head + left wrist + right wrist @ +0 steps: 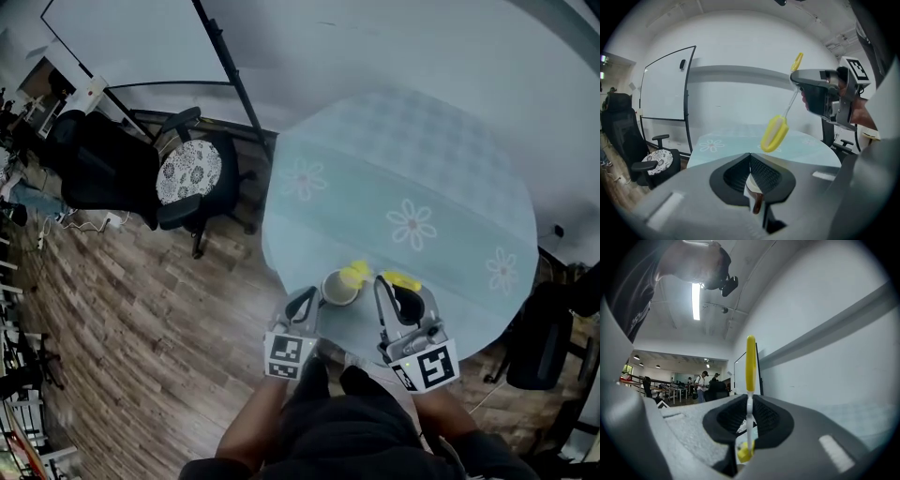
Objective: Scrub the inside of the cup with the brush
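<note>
Grey left gripper (307, 302): jaws pressed together on the cream cup (338, 288). In its own view a slip of pale wall and a brown handle show between the black pads (765, 174). Cup mouth faces up, over the near edge of the round table (441, 169), which wears a pale teal cloth with printed flowers.

Right gripper (398, 286): jaws clamped on the thin white stem of the brush (750, 363). The yellow grip end stands up past the jaws, and the yellow head (354, 274) lies at the cup's far rim in the head view; contact cannot be told. From the left gripper view the head (774, 133) hangs tilted above the jaws.

Beyond the table: plank floor (141, 309), black office chair (187, 173) with patterned seat cushion, whiteboard (665, 84) on a stand by the wall.
</note>
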A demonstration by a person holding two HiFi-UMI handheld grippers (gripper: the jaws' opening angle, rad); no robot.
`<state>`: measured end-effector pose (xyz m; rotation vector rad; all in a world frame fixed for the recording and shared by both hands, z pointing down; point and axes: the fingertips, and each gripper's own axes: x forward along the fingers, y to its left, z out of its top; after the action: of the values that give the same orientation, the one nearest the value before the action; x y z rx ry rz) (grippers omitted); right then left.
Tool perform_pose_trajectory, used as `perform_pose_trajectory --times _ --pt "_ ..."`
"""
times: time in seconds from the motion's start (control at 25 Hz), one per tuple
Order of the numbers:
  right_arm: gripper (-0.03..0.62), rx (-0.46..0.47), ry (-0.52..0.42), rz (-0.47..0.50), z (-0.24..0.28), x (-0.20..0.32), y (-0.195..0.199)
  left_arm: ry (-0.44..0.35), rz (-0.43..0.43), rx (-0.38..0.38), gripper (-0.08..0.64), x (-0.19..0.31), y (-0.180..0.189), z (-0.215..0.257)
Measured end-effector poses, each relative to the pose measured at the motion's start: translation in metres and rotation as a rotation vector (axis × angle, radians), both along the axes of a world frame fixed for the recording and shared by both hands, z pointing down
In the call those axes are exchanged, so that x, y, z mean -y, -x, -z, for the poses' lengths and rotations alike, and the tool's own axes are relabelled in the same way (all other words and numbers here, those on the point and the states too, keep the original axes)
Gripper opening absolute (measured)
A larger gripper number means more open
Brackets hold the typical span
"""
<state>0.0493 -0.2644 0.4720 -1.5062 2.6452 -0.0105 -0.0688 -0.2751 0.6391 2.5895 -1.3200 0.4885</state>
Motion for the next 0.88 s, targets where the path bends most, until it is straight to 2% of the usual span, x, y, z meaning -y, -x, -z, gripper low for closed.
perform_pose_trajectory --times 0.2,0.24,0.32,0.4,0.68,0.88 --pt "0.038 -0.005 0.002 -0.001 -0.010 0.012 0.001 0.029 -0.022 0.017 0.009 0.007 -0.002 -0.028" --pt "0.038 -0.004 0.004 -0.003 -0.012 0.014 0.001 0.044 -0.024 0.028 0.038 0.008 -0.002 -0.036" --pt "0.038 -0.002 0.010 -0.010 -0.017 0.018 0.000 0.076 -0.029 0.046 0.189 0.011 -0.003 -0.050" --pt "0.038 0.001 0.017 -0.018 -0.021 0.023 -0.001 0.095 -0.042 0.055 0.295 0.013 -0.004 -0.063" --pt "0.038 -0.026 0.011 -0.024 -0.026 0.033 0.000 0.150 -0.182 0.127 0.587 0.010 -0.029 -0.106" --pt "0.038 -0.037 0.001 -0.034 -0.028 0.040 -0.002 0.158 -0.220 0.184 0.601 0.011 -0.039 -0.123"
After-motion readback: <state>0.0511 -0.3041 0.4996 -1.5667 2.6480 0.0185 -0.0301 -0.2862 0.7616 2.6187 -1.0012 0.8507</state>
